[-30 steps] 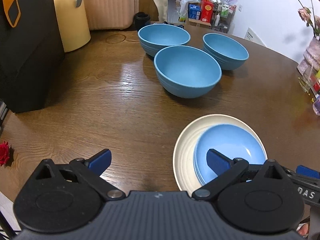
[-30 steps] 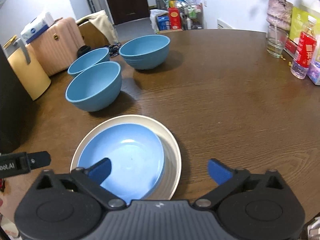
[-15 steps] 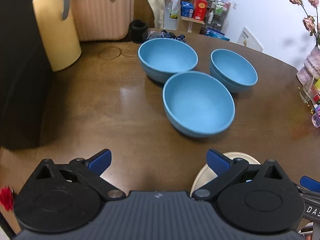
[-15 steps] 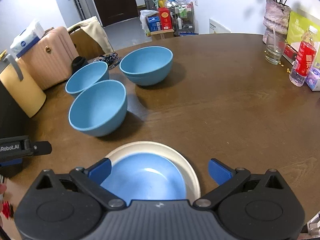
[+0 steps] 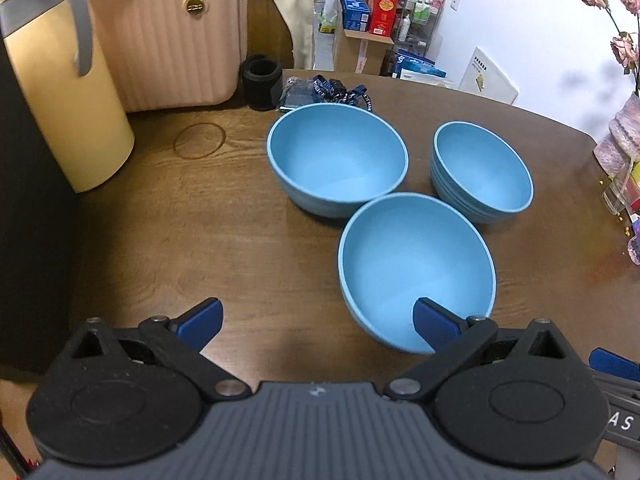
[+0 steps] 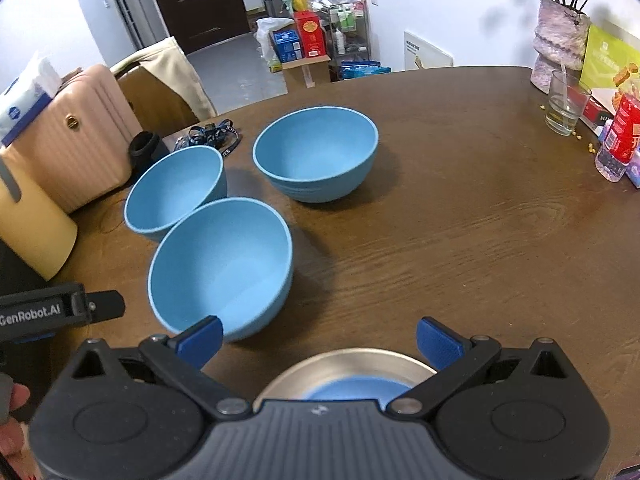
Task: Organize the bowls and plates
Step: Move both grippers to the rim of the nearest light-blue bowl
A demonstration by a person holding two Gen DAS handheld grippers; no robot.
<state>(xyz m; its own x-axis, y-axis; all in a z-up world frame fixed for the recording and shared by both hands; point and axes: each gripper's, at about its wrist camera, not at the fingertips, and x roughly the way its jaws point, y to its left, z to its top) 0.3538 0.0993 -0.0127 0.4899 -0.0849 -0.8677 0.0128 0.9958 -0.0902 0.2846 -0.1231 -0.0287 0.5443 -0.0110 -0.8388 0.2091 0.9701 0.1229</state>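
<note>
Left wrist: nearest blue bowl (image 5: 416,268) just beyond spread left claw (image 5: 318,322).

Home dining area: wooden table (image 6: 460,208), flower vase (image 6: 560,46), suitcase (image 5: 172,36), front door (image 6: 196,0)

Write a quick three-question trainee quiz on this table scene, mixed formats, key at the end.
1. True or false: the small blue plate lies on the cream round plate.
2. Multiple choice: how many deep blue bowls stand on the brown wooden table? A two, B three, C four.
3. Fill in: both the left tool and the right tool are ____ and hold nothing.

Key: 1 true. 2 B: the nearest bowl, the far left bowl and the far right bowl. 3 open.
</note>
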